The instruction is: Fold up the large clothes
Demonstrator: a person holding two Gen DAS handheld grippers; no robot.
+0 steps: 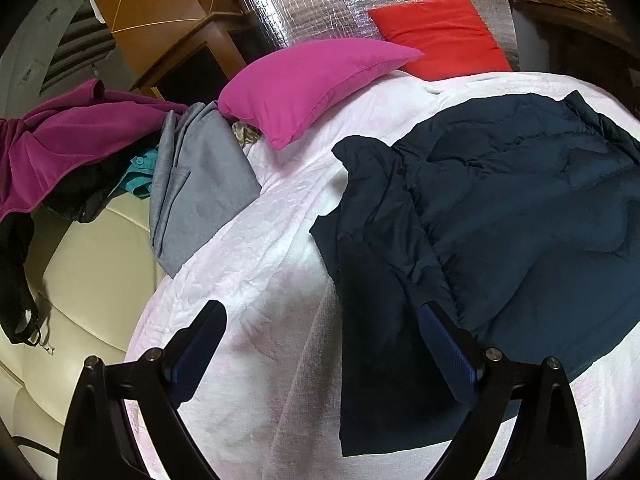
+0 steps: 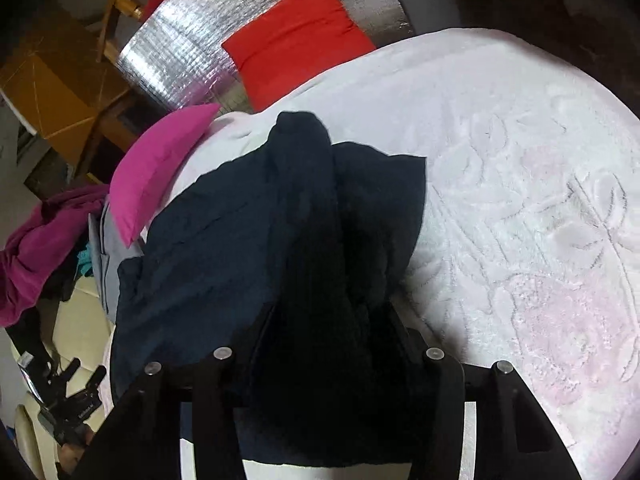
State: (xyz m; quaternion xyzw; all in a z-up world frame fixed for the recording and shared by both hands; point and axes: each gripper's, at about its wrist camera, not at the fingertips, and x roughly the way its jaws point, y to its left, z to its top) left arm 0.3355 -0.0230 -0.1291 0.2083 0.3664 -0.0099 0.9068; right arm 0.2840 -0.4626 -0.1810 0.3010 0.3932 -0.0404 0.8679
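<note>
**Right tongs bunched in the navy jacket, left tongs empty**

The right tongs [image 2: 320, 344] are seen with a thick bunch of the dark navy padded jacket [image 2: 256, 240] rising between their fingers; the fabric fills the gap, so a grip on the jacket is judged, though the fingertips are buried and pad contact cannot be confirmed. The left tongs [image 1: 320, 344] are held wide apart above the white embossed bedspread [image 1: 256, 280], with nothing between them; only a flap of the jacket's edge lies near the right-hand finger.

The jacket is spread across the middle of the bed, still loosely rumpled, with a dark panel trailing toward the near edge. A magenta pillow [image 1: 312, 84] and a red cushion [image 1: 444, 32] lie beyond it, and a grey folded garment [image 1: 200, 188] and a magenta fleece garment [image 1: 68, 140] are piled to the left.

Several risks are judged from here. A bulky, slippery handful may slide out if lifted quickly. With only one side held, the fold may come out skewed. The bedspread could be pinched along with the jacket if the left tongs are closed low.
</note>
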